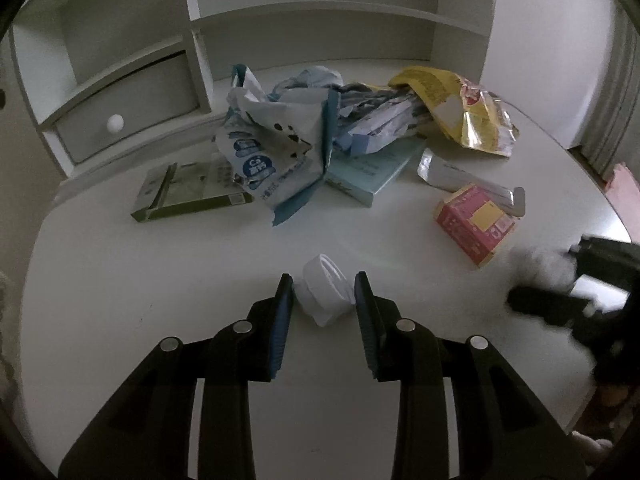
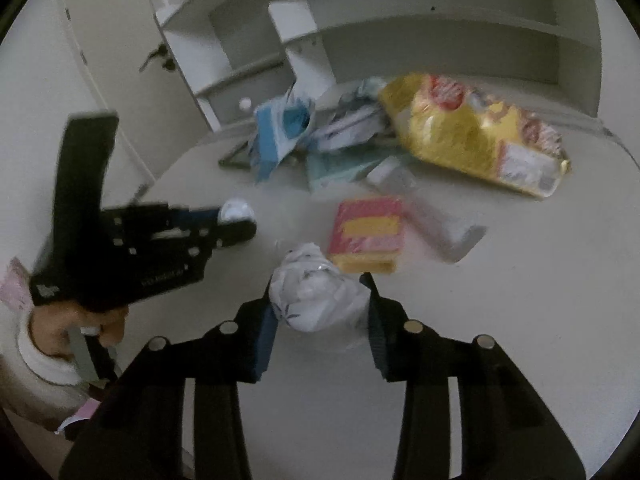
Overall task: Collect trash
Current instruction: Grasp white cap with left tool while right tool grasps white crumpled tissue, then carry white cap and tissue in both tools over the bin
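The left wrist view alone shows the flat dark green carton (image 1: 188, 192) lying at about nine o'clock of the litter heap, and a single drawer with one round white knob (image 1: 115, 123) in the shelf unit (image 1: 120, 80) behind. In this view the left tool (image 1: 324, 284) pinches one white plastic cap (image 1: 326, 294), ribbed and round, both blue pads touching its sides on the pale bench (image 1: 120, 280). The right tool (image 1: 560, 280) appears here only as a dark blur at three o'clock.

The right wrist view alone shows a hand (image 2: 72, 328) in a white cuff gripping the left tool's handle at nine o'clock. The right tool (image 2: 320, 300) is closed on one crumpled white wad (image 2: 316, 300), plastic or paper, I cannot tell which; the pads press its flanks.

Both views share the heap at twelve o'clock: one crinkled blue-and-white pouch (image 1: 272, 152), one pale teal flat box (image 1: 372, 172), one glossy yellow foil bag (image 2: 472, 136), one silvery flat sachet (image 1: 468, 180) and one pink-and-yellow small carton (image 2: 366, 232), the last lying just beyond the wad.
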`<state>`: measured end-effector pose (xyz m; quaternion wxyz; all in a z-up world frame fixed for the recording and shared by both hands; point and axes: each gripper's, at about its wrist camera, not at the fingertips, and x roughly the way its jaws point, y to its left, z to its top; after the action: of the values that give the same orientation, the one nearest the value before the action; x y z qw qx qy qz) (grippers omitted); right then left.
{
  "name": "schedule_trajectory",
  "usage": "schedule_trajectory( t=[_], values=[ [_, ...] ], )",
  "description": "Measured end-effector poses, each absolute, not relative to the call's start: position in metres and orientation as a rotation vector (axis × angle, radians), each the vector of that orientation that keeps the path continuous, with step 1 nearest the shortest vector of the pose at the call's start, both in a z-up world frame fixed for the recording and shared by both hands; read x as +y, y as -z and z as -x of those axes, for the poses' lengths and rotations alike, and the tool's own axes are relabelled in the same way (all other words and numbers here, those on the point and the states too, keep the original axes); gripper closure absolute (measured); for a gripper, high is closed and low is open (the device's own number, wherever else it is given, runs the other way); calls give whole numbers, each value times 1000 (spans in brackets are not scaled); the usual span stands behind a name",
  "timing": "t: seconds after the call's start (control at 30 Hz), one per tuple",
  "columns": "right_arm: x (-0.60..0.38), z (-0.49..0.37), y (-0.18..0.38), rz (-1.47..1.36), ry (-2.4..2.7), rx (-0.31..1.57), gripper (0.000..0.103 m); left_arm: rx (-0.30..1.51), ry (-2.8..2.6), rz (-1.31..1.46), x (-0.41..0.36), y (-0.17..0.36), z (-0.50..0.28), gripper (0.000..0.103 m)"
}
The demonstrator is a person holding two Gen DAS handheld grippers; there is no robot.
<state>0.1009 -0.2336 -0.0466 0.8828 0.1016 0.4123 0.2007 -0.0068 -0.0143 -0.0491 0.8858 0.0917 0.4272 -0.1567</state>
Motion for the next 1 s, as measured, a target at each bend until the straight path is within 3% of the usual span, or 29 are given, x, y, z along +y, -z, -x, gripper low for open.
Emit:
schedule_trajectory(
  t=[0.67, 0.9, 1.0],
  values=[
    [-270, -123, 38, -273, -495, 762, 64, 860, 184, -58, -18, 53, 21, 72],
    [-294, -79, 8, -273, -373, 642, 64, 801, 272, -60, -24, 26, 43, 73],
    [-335, -35, -19, -286, -297, 589, 64, 745, 424, -79, -64, 0, 70, 73]
  ],
)
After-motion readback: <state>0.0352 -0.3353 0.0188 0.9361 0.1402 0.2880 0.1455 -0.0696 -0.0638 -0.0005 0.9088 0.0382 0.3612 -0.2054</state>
